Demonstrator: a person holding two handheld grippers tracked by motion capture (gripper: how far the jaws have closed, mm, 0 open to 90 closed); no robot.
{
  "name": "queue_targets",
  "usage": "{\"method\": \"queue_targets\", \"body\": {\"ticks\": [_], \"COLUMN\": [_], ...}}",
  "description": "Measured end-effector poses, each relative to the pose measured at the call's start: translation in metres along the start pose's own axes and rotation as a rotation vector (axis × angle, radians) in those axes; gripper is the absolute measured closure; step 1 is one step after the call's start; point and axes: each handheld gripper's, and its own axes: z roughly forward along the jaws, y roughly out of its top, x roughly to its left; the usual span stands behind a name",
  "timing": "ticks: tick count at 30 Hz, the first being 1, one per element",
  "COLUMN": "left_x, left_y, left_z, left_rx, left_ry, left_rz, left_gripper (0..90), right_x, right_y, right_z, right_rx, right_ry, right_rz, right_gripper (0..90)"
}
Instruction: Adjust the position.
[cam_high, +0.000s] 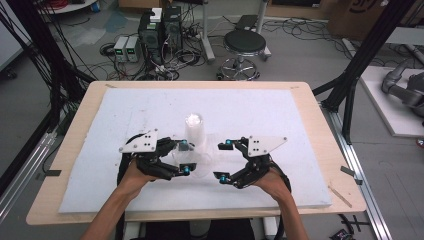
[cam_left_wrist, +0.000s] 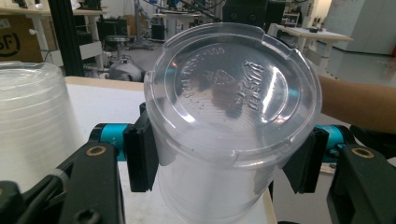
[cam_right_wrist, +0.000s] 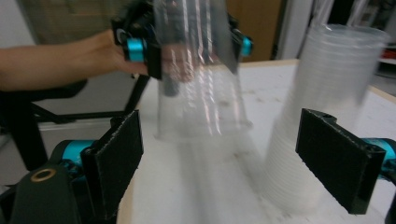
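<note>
Fingers (cam_left_wrist: 140, 154) of the left gripper (cam_high: 172, 157): closed onto the sides of one clear plastic cup (cam_left_wrist: 229, 126), held base-up, its rim low over the white worktop (cam_high: 250, 107). Fingers (cam_right_wrist: 343, 156) of the right gripper (cam_high: 225, 160): spread wide, holding nothing, facing the held cup from well apart. Stack of nested clear cups (cam_high: 195, 131): upside down on the worktop, just beyond the left fingers and beside the held cup. Risk, as judged: thin cup walls may buckle or slide out under a hard pinch; a careless swing could knock the stack, which stands near enough to topple. Markings: raised lettering moulded into the cup base, seen mirrored through the plastic; a short word and a code ending in "100" appear, otherwise not legible. Surroundings: stool (cam_high: 244, 46), cabling and equipment boxes on the floor beyond the worktop.
</note>
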Motion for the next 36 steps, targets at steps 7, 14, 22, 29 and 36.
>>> {"method": "queue_targets", "body": {"ticks": [7,14,22,29,36], "left_x": [-0.001,-0.001,-0.001,-0.002,-0.002], "left_y": [-0.001,0.000,0.000,0.000,0.000], "left_z": [0.004,0.005,0.007,0.008,0.008], "left_rx": [-0.008,-0.016,-0.018,-0.014,-0.011], "left_ry": [-0.007,-0.014,-0.020,-0.030,-0.035], "left_rz": [-0.001,-0.001,0.003,0.002,0.010], "left_gripper": [38.5,38.5,38.5,38.5,39.1], "right_x": [0.002,0.004,0.006,0.008,0.008], "right_y": [0.004,0.002,0.001,-0.001,0.000], "right_z": [0.020,0.035,0.044,0.049,0.048], "right_rx": [0.005,0.018,0.011,0.028,0.032], "right_ry": [0.018,0.020,0.028,0.046,0.028], "right_rz": [-0.025,-0.024,-0.026,-0.038,-0.063], "right_gripper": [14.9,15.0,15.1,22.2,33.4]}}
